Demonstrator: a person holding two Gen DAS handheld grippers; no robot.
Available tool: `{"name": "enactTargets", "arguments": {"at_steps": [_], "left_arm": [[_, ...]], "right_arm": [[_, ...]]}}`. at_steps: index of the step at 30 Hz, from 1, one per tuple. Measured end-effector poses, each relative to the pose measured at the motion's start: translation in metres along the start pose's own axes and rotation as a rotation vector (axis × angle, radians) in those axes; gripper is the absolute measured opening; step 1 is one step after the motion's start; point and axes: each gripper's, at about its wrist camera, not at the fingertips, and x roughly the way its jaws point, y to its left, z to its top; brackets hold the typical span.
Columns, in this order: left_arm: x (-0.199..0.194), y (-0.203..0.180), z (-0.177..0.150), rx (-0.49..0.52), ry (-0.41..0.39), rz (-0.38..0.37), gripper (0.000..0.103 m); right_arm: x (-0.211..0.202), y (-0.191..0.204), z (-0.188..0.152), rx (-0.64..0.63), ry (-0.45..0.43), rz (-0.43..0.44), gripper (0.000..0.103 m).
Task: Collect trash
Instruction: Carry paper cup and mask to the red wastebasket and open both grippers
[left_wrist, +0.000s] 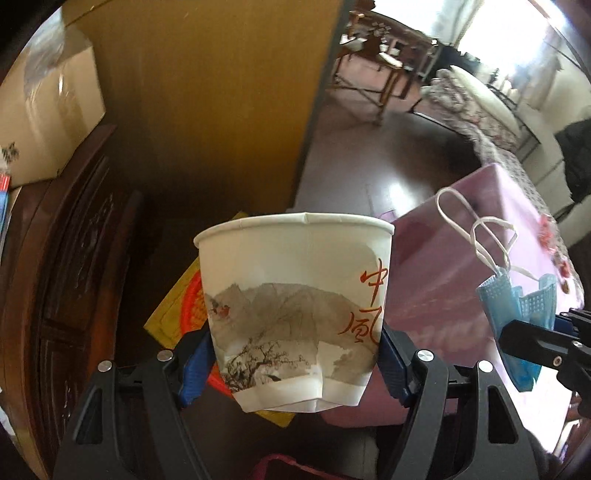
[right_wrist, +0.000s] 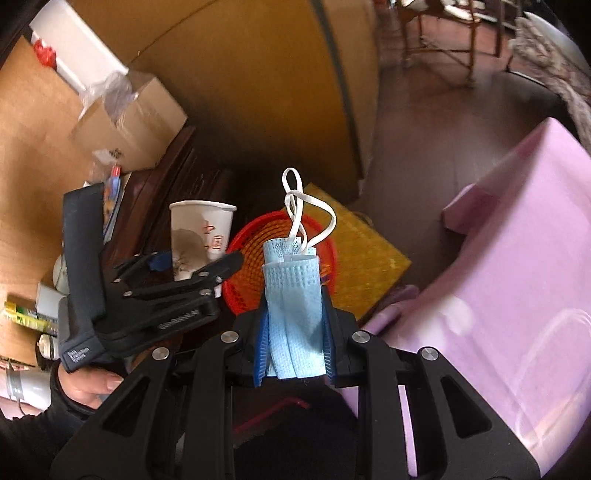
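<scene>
Daylight pours in from a window (left_wrist: 517, 44) at the upper right of the left wrist view, blown out to white, and throws a glare patch on the dark floor (left_wrist: 399, 192) at centre right. Both views bend strongly toward black rounded corners, and the backgrounds are smeared with blur, worst along the upper right of the right wrist view. The centre of each frame sits in deep shadow below a dim yellow wall (right_wrist: 258, 74), while the near foreground stays fairly sharp.
</scene>
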Motion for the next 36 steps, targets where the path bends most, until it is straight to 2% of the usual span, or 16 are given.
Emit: {"name": "enactTargets", "arguments": {"at_steps": [10,13,14,16,20,30,32,36], "left_arm": [[0.039,0.031,-0.003,-0.072,0.073,0.055,0.075],[0.048,0.038,-0.004,-0.102,0.098,0.069,0.076],[0.051,0.042,-0.004,-0.115,0.111,0.07,0.079],[0.056,0.048,-0.003,-0.148,0.13,0.078,0.083],[0.055,0.053,-0.003,-0.154,0.121,0.098,0.085],[0.04,0.036,0.002,-0.118,0.093,0.083,0.085],[0.034,0.027,0.003,-0.093,0.082,0.078,0.085],[0.02,0.006,0.011,-0.052,0.052,0.064,0.085]], "right_arm": [[0.059,0.019,0.024,0.0,0.112,0.063,0.026],[0.073,0.021,0.03,0.01,0.137,0.089,0.033],[0.077,0.022,0.032,0.004,0.144,0.094,0.039],[0.082,0.022,0.035,0.004,0.137,0.09,0.042],[0.082,0.019,0.037,0.028,0.125,0.113,0.044],[0.056,0.003,0.029,0.039,0.08,0.079,0.044],[0.047,-0.001,0.026,0.038,0.057,0.06,0.053],[0.024,-0.015,0.02,0.024,0.011,-0.013,0.056]]}}
